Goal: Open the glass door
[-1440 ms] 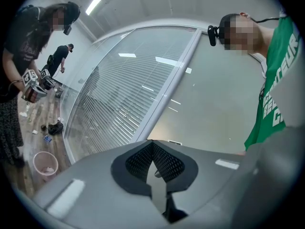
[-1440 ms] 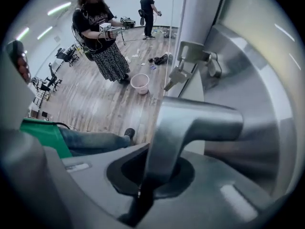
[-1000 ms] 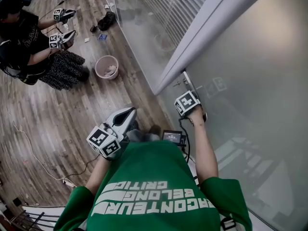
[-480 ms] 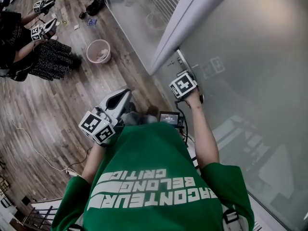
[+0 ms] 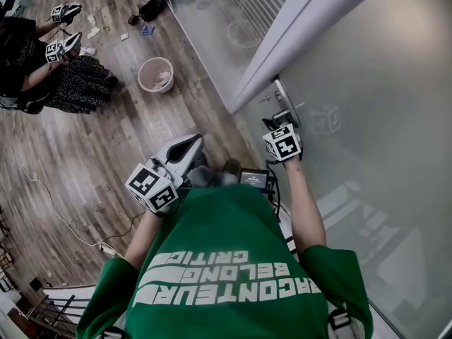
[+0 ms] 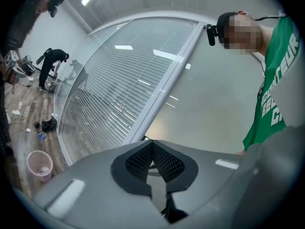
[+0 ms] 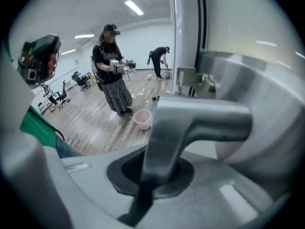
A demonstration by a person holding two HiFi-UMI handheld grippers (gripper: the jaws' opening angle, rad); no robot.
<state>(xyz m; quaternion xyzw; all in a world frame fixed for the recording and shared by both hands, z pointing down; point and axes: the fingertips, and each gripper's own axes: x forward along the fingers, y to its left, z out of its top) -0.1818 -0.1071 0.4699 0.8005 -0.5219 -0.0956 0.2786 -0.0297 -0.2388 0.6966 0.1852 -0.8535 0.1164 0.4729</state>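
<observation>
Right gripper (image 7: 151, 178) clamped on metal door handle (image 7: 195, 120) of frosted glass door (image 5: 381, 97), left gripper (image 6: 153, 165) jaws together and empty, littered wood floor (image 5: 127, 140), pink bin (image 5: 156, 75)

The right gripper (image 7: 153, 178) has its jaws clamped on the stem of a metal handle (image 7: 195, 120), whose bar runs from centre toward 3 o'clock. Behind it the frosted door (image 7: 252, 32) fills 1 to 3 o'clock, and its frame (image 7: 185, 27) rises to 12. At 10 o'clock a person (image 7: 112, 75) stands on the wood floor (image 7: 90, 123). A pink bin (image 7: 142, 119) sits just left of centre. A green sleeve (image 7: 40, 128) shows at 8 o'clock.
</observation>
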